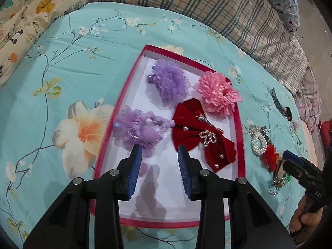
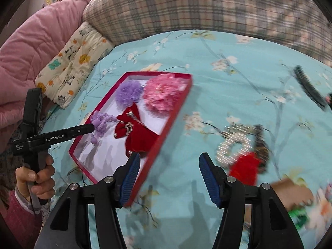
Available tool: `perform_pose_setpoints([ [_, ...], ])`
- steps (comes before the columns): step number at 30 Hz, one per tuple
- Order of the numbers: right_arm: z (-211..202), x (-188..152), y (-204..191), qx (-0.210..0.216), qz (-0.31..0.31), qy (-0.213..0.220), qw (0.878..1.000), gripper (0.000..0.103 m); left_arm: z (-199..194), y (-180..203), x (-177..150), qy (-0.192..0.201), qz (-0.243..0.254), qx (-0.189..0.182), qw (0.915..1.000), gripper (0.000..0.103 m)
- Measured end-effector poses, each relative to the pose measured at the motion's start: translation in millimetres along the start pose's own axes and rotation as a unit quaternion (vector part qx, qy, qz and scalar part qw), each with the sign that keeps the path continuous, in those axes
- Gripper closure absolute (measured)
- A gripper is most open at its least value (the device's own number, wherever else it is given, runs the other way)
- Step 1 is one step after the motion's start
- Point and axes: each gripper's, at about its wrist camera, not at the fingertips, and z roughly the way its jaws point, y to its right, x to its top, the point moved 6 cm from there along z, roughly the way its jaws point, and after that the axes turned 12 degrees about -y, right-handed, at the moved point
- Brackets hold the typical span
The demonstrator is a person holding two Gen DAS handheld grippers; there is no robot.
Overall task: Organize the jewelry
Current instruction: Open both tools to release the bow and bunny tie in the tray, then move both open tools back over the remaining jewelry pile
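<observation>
A red-rimmed white tray (image 1: pixel 116 112) (image 2: pixel 176 112) lies on the bed. It holds a purple tulle flower (image 1: pixel 168 81) (image 2: pixel 128 92), a pink flower (image 1: pixel 217 93) (image 2: pixel 164 95), a red velvet bow (image 1: pixel 199 132) (image 2: pixel 139 134) and a lilac frilly hair tie (image 1: pixel 139 130) (image 2: pixel 101 122). My left gripper (image 1: pixel 159 152) (image 2: pixel 91 127) is open and empty over the tray, just short of the lilac tie. My right gripper (image 2: pixel 169 159) (image 1: pixel 290 157) is open and empty over the bedspread right of the tray. A pearl ring clip (image 1: pixel 258 143) (image 2: pixel 234 143) and a red flower clip (image 1: pixel 269 157) (image 2: pixel 247 168) lie near it.
A black comb clip (image 1: pixel 279 101) (image 2: pixel 309 87) lies farther right on the turquoise floral bedspread (image 1: pixel 62 66). A green trinket (image 2: pixel 298 217) and a brown piece (image 2: pixel 290 191) lie at the right. A plaid quilt (image 1: pixel 228 6), a cartoon pillow (image 1: pixel 25 20) and a pink quilt (image 2: pixel 37 47) bound the bed.
</observation>
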Motion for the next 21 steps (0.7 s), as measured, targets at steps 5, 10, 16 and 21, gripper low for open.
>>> perform_pose_setpoints([
  [5,-30,-17,31,-0.014,0.03,0.021,0.999,0.042,-10,28,-6,0.008,0.024,-0.014,0.9996,0.07],
  [10,-54,-35,70,-0.04,0.071,0.033,0.996,0.041,-14,62,-14,0.01,0.057,-0.029,0.9979,0.062],
  [16,-76,-64,114,-0.065,0.119,0.041,0.99,0.041,-13,101,-28,0.0,0.095,-0.045,0.9945,0.06],
  [21,-91,-87,144,-0.078,0.156,0.046,0.984,0.041,-10,130,-39,-0.01,0.119,-0.054,0.9914,0.06],
])
